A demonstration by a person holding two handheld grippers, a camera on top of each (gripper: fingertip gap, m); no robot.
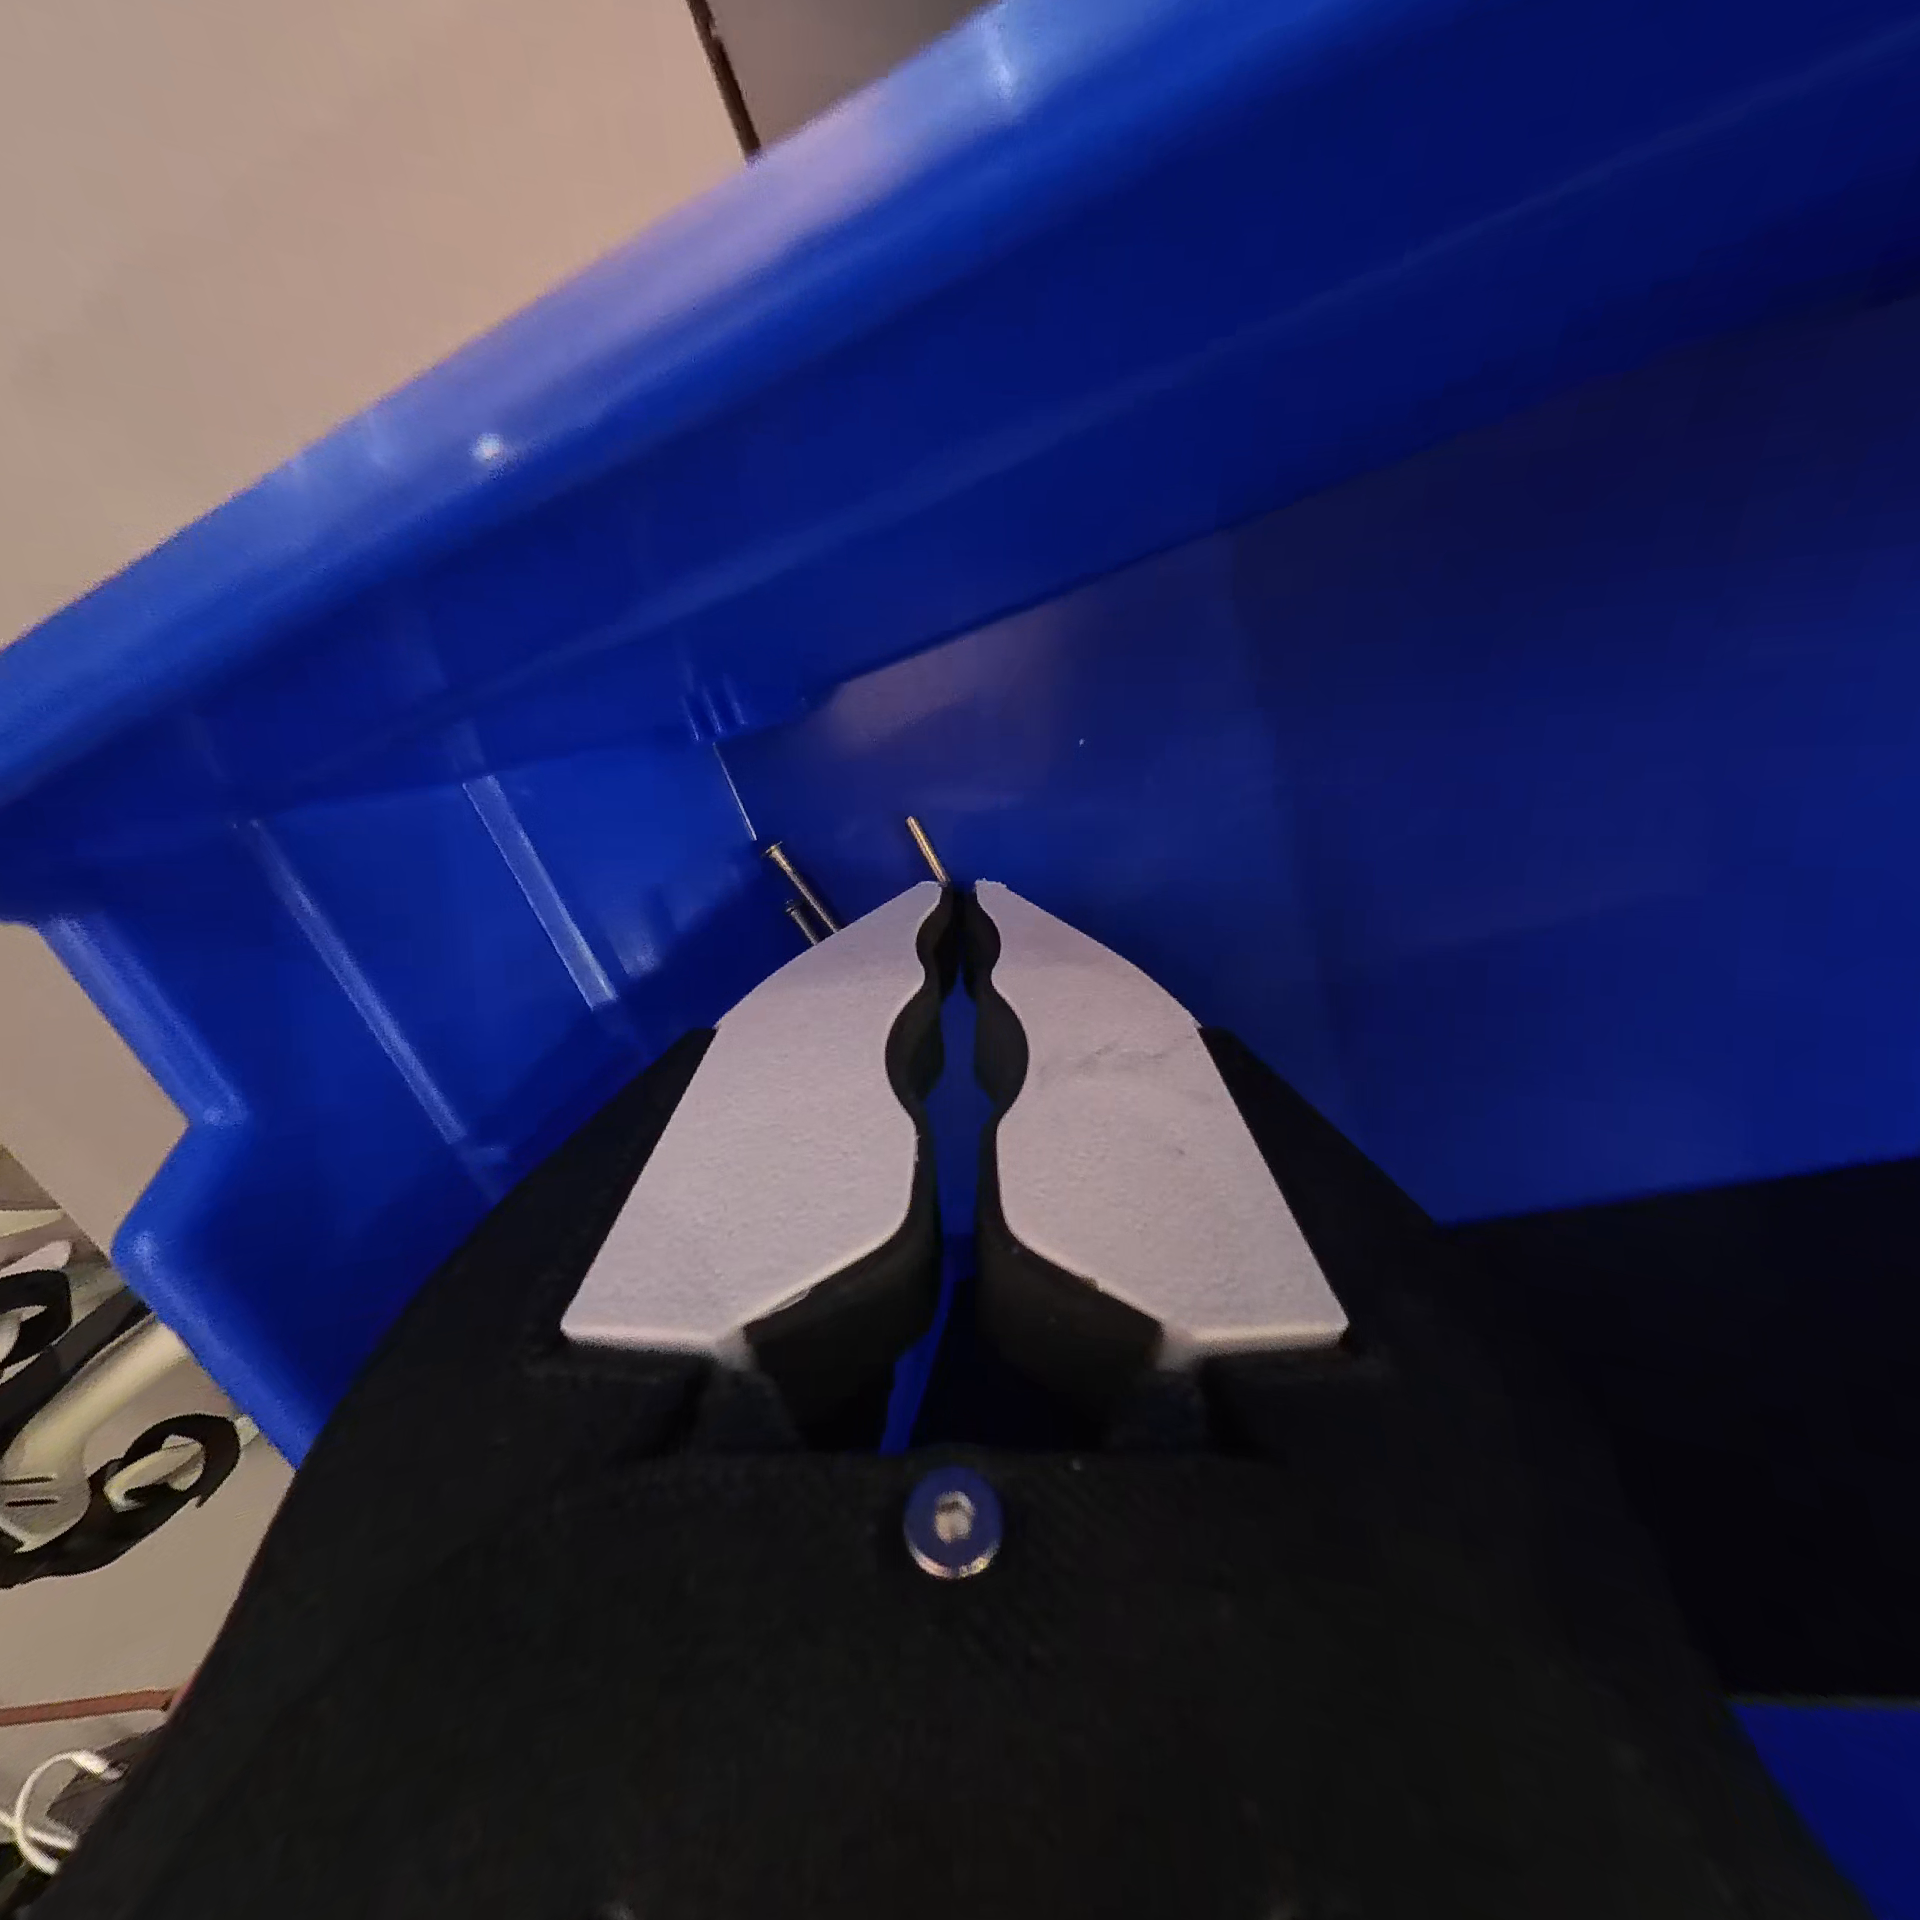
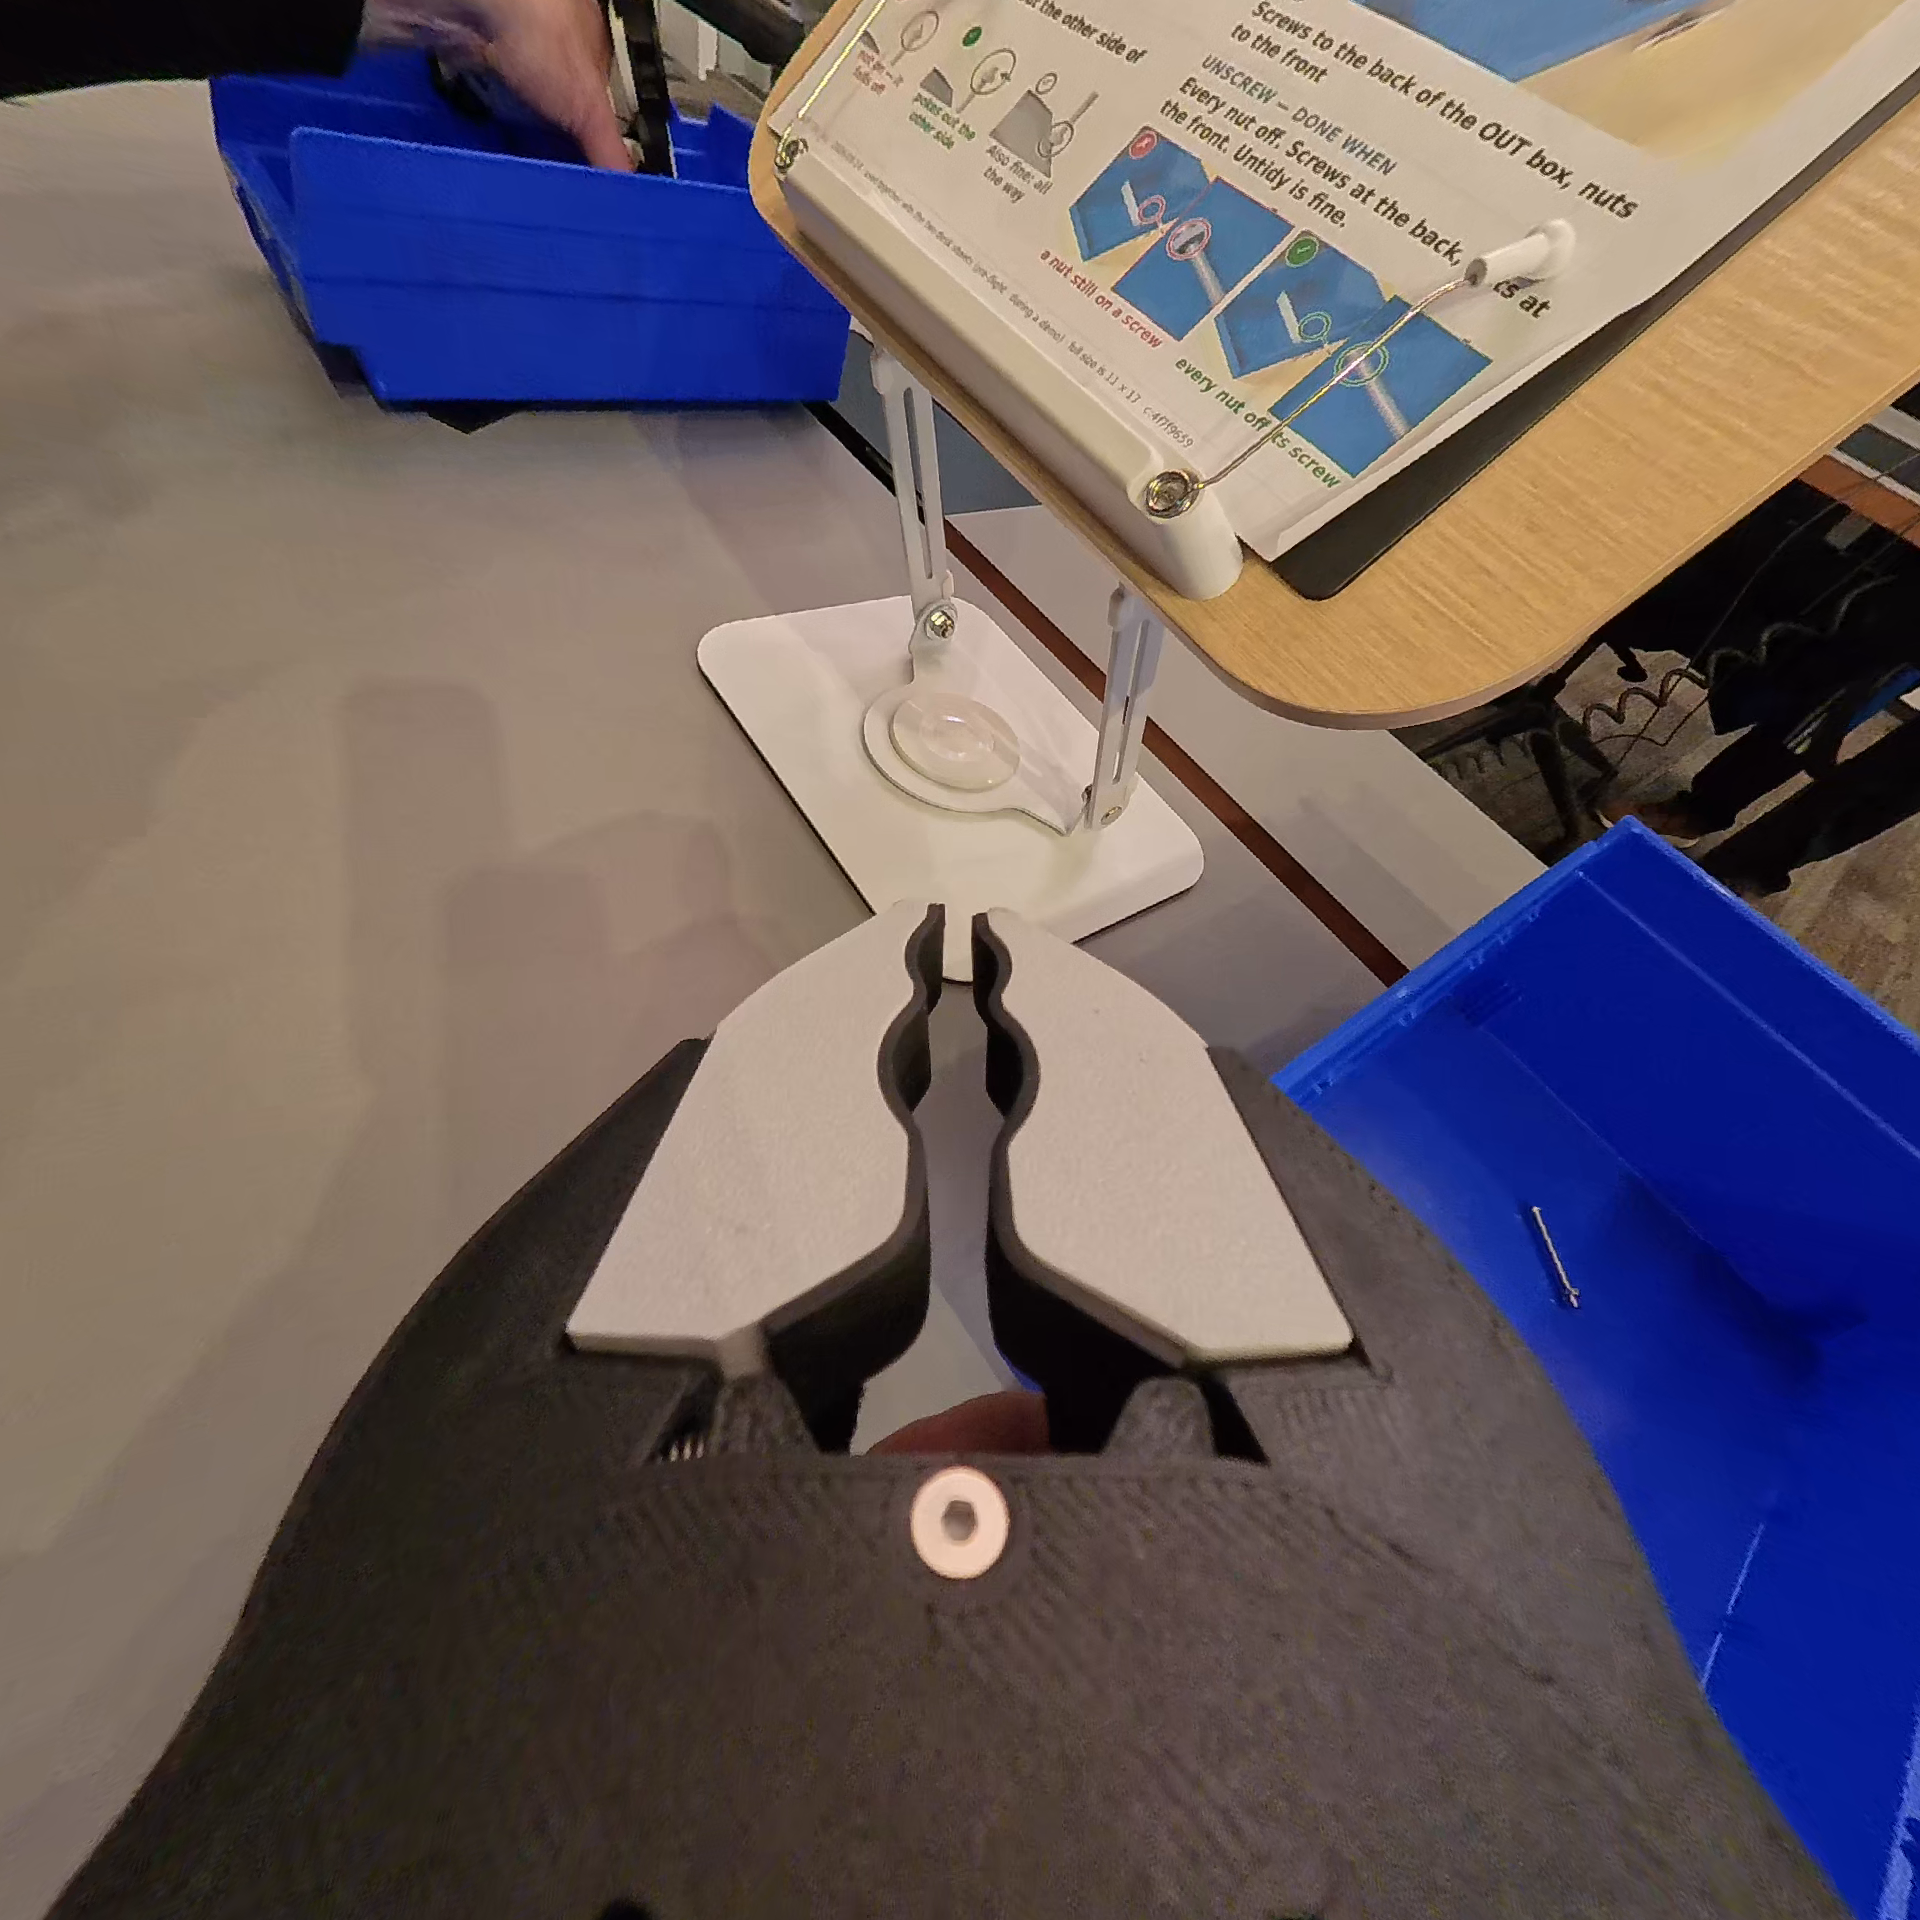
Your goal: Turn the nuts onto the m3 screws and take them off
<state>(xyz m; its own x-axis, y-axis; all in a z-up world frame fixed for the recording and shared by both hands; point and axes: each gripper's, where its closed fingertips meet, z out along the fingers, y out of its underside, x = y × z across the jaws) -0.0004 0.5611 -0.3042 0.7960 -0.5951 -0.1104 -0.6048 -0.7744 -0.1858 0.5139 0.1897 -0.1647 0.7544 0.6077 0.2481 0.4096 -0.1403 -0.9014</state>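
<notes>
In the left wrist view my left gripper (image 1: 958,894) is inside a blue bin (image 1: 1039,364), near its corner. Its jaws are closed on a thin m3 screw (image 1: 925,847) that sticks out past the tips toward the upper left. Two more screws (image 1: 798,894) lie in the bin's corner just left of the tips. In the right wrist view my right gripper (image 2: 956,920) hovers over the grey table (image 2: 312,727), nearly closed with a narrow gap and nothing between the jaws. No nuts are visible.
A second blue bin (image 2: 1662,1091) sits to the right of the right gripper with one screw (image 2: 1553,1257) on its floor. A white stand (image 2: 935,769) holds a wooden board with an instruction sheet (image 2: 1299,208). A hand (image 2: 540,73) reaches into the far blue bin (image 2: 540,281).
</notes>
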